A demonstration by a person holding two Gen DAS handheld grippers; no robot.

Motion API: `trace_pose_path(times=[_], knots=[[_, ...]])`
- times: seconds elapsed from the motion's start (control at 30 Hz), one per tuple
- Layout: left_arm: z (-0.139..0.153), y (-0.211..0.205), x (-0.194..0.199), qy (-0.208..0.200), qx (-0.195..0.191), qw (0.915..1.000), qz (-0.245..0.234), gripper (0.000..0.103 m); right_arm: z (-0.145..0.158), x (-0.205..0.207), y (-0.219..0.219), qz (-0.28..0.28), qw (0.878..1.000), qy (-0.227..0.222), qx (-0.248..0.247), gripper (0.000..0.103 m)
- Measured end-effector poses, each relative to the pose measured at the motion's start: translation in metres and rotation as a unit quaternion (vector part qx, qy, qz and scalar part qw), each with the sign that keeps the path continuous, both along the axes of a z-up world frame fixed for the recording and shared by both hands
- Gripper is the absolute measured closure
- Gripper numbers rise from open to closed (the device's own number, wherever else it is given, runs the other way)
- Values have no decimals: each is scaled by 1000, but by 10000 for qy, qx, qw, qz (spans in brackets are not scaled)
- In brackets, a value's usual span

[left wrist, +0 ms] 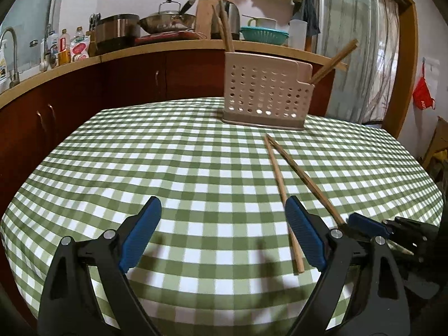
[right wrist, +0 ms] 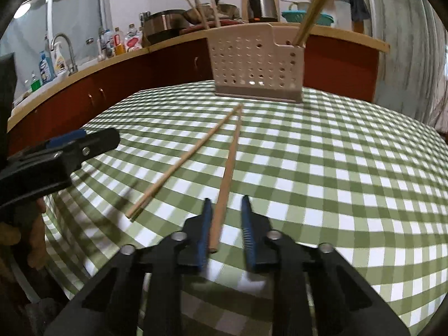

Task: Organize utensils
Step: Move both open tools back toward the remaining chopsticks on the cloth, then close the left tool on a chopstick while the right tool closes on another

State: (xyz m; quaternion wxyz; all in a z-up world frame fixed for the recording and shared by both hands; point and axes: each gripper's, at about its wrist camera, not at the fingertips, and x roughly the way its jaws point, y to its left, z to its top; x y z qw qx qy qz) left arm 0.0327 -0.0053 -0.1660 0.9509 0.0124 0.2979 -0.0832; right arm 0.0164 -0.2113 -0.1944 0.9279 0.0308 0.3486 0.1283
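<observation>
Two wooden chopsticks lie on the green checked tablecloth, tips meeting near a beige perforated utensil holder (left wrist: 267, 92) (right wrist: 256, 65). The lighter chopstick (left wrist: 281, 196) (right wrist: 184, 159) lies free. The darker chopstick (left wrist: 305, 180) (right wrist: 228, 173) has its near end between the fingers of my right gripper (right wrist: 226, 210), which is partly open around it; the left pad (right wrist: 205, 224) is next to it, the right pad apart. My left gripper (left wrist: 224, 212) is open and empty above the cloth, left of the chopsticks. The holder holds several chopsticks (left wrist: 333, 61) (right wrist: 313, 11).
The table (left wrist: 140, 154) (right wrist: 350, 154) ends just behind the holder. A dark red cabinet with a wooden counter (left wrist: 168, 47) carries pots, bottles, a kettle and a sink tap. The right gripper shows at the left wrist view's right edge (left wrist: 372, 224).
</observation>
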Motion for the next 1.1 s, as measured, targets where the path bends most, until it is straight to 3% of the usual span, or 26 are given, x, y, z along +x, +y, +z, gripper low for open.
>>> trace_pose_path(times=[0.3,0.53,0.63,0.83,0.97,1.1], knots=[[-15,-29,-5,283,75,9989,-380,25,1,-4,-30,-394,9992,-59,84,95],[-33,-35,-1,656,65,9969,-429,58,2,-7,-45,-508,9985,-79,191,95],[-33,-31,-1,630,22,9973,-369,65,1,-7,-50,-531,9982,-65,277,95],[-34,-33,-4,520,34,9978,-413,65,0,-7,-52,-555,9979,-65,325,94],[-36,-33,-5,438,-24,9978,-488,81,0,-7,-52,-533,9980,-61,333,94],[-36,-31,-5,411,-70,9978,-509,89,-1,-8,-50,-476,9984,-45,311,94]])
